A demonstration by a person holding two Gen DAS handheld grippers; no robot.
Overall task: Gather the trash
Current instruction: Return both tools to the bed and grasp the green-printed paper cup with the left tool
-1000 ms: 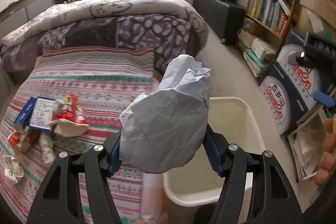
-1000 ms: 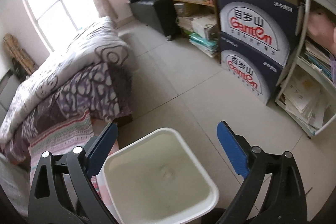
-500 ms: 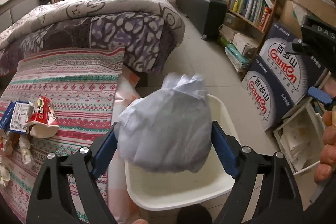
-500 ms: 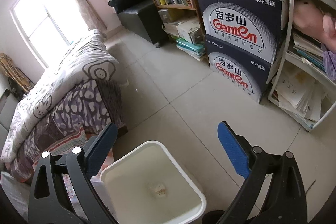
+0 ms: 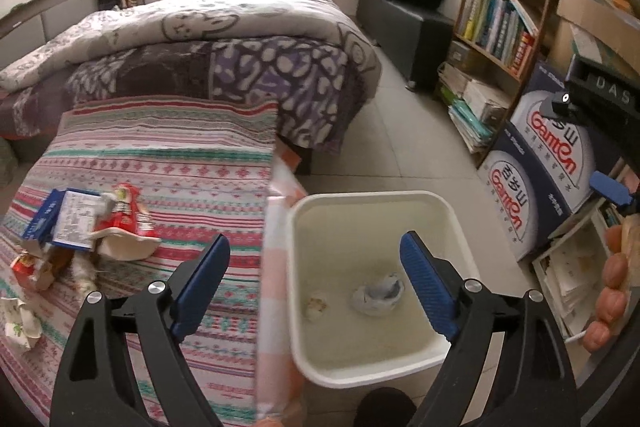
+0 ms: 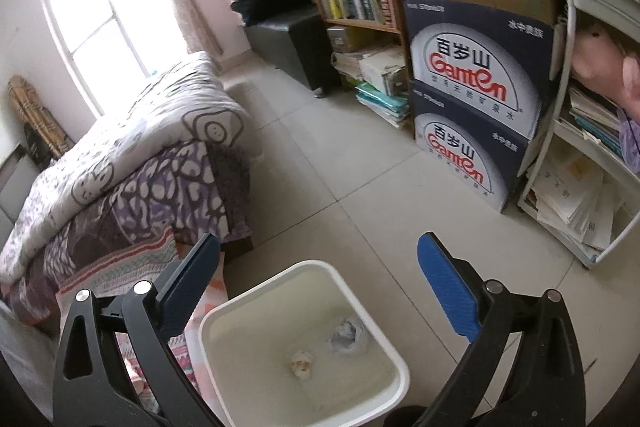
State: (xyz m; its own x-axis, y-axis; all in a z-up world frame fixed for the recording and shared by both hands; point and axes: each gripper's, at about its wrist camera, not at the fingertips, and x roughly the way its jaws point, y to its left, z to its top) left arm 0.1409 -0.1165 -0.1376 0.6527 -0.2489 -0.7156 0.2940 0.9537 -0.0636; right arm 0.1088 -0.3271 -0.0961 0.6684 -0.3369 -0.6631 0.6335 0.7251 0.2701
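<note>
- A bedroom: a white bin (image 5: 456, 223) stands on the tiled floor against the striped bed (image 5: 168, 163).
- The left gripper (image 5: 316, 279) hangs above the bin, its jaws opening, now empty; a second ago they pinched the crumpled paper ball (image 5: 376, 295), which now lies on the bin's floor beside a smaller scrap (image 5: 317, 303).
- The right gripper (image 6: 320, 287) is spread, empty, above the bin.
- Only the left view shows the wrappers (image 5: 80, 227) on the bed, left of the bin, not yet collected.

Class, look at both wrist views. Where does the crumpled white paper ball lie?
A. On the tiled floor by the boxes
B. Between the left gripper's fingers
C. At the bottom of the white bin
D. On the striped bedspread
C: the paper ball lies on the floor of the bin, beside a smaller scrap.
</note>
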